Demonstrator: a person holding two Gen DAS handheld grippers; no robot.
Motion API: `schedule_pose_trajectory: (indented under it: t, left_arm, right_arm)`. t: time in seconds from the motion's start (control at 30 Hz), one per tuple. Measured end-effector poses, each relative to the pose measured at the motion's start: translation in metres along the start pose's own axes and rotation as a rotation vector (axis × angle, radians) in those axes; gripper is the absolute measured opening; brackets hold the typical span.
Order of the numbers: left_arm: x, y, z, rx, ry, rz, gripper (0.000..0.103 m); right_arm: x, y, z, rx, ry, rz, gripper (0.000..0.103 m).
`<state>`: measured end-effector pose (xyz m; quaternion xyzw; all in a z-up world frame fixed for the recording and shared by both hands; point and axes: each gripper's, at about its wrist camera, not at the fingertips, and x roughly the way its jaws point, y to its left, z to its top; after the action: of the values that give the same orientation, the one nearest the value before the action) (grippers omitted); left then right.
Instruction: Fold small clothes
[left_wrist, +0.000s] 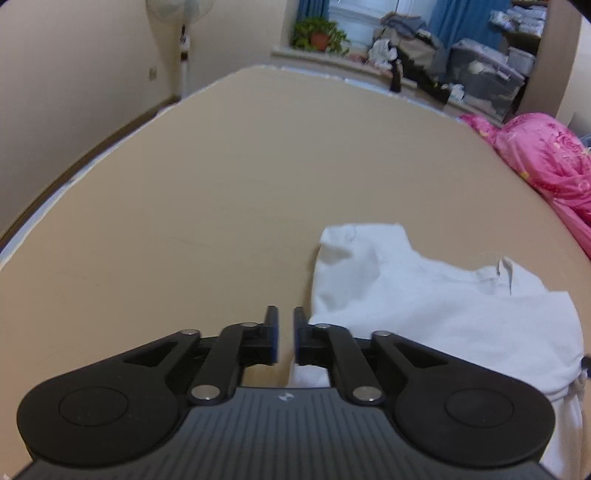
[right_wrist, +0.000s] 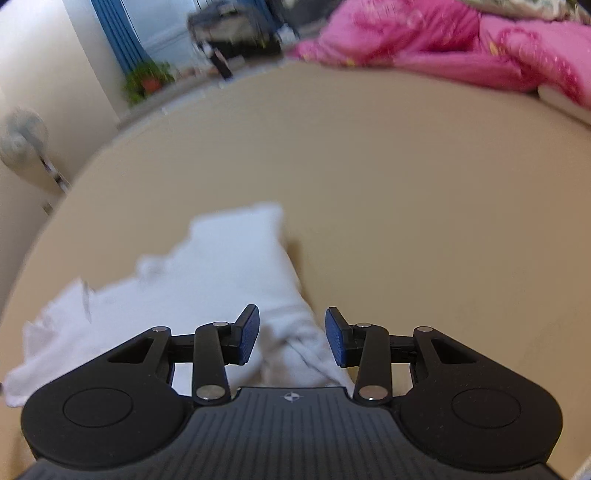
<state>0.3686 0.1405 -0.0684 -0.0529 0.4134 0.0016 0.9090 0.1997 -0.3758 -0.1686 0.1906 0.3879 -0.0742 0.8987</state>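
**user1:** Jaws on the left gripper (left_wrist: 285, 334) are sitting nearly together, gripping nothing. The right gripper (right_wrist: 291, 338) is gaping apart over the white garment (right_wrist: 207, 280), which is lying near the bed's (right_wrist: 406, 184) front edge.

**user2:** Risk: it's bunching if only one layer gets pinched. Counting one garment, two grippers, one pink quilt (left_wrist: 546, 162).

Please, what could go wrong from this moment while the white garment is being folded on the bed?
1. The left tongs stand nearly shut over bare sheet, beside the white garment, holding nothing; a lift now would likely leave that side behind.
2. The right tongs are open over a bunched ridge of cloth; closing there may pinch several layers and fold unevenly.
3. The garment lies crumpled, so creases could be folded in.
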Motion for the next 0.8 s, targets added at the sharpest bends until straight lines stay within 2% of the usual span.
schedule_pose_trajectory:
  t: [0.07, 0.17, 0.23, 0.27, 0.4, 0.47, 0.6, 0.7, 0.77, 0.8]
  left_arm:
    - [0.008, 0.0, 0.0, -0.027, 0.015, -0.064, 0.025]
    - [0.031, 0.0, -0.001, -0.06, 0.045, -0.087, 0.029]
    - [0.048, 0.002, -0.002, -0.074, 0.066, -0.086, 0.031]
    - [0.057, 0.004, -0.002, -0.088, 0.085, -0.095, 0.035]
    - [0.074, 0.018, -0.003, -0.183, 0.14, -0.109, 0.044]
    - [0.073, 0.025, -0.002, -0.23, 0.149, -0.112, 0.049]
    - [0.073, 0.036, -0.002, -0.334, 0.213, -0.165, 0.048]
    - [0.066, 0.035, 0.002, -0.303, 0.202, -0.171, 0.047]
    - [0.059, 0.027, 0.002, -0.237, 0.172, -0.141, 0.045]
    - [0.058, 0.023, 0.002, -0.206, 0.161, -0.127, 0.044]
  right_arm:
    - [0.01, -0.002, -0.002, 0.003, 0.044, -0.024, 0.041]
    - [0.017, -0.003, -0.002, -0.008, 0.055, -0.037, 0.042]
    - [0.019, -0.003, 0.0, -0.017, 0.059, -0.036, 0.037]
    - [0.02, -0.004, 0.0, -0.018, 0.062, -0.028, 0.026]
    - [0.023, -0.003, 0.0, -0.025, 0.06, -0.022, 0.015]
    - [0.024, -0.004, -0.001, -0.022, 0.061, -0.034, 0.012]
    - [0.027, -0.009, 0.002, -0.006, 0.068, -0.067, 0.011]
    - [0.031, -0.009, 0.003, -0.005, 0.072, -0.078, 0.011]
    - [0.033, -0.007, 0.002, -0.023, 0.068, -0.104, 0.011]
    - [0.035, -0.006, 0.002, -0.034, 0.069, -0.12, 0.007]
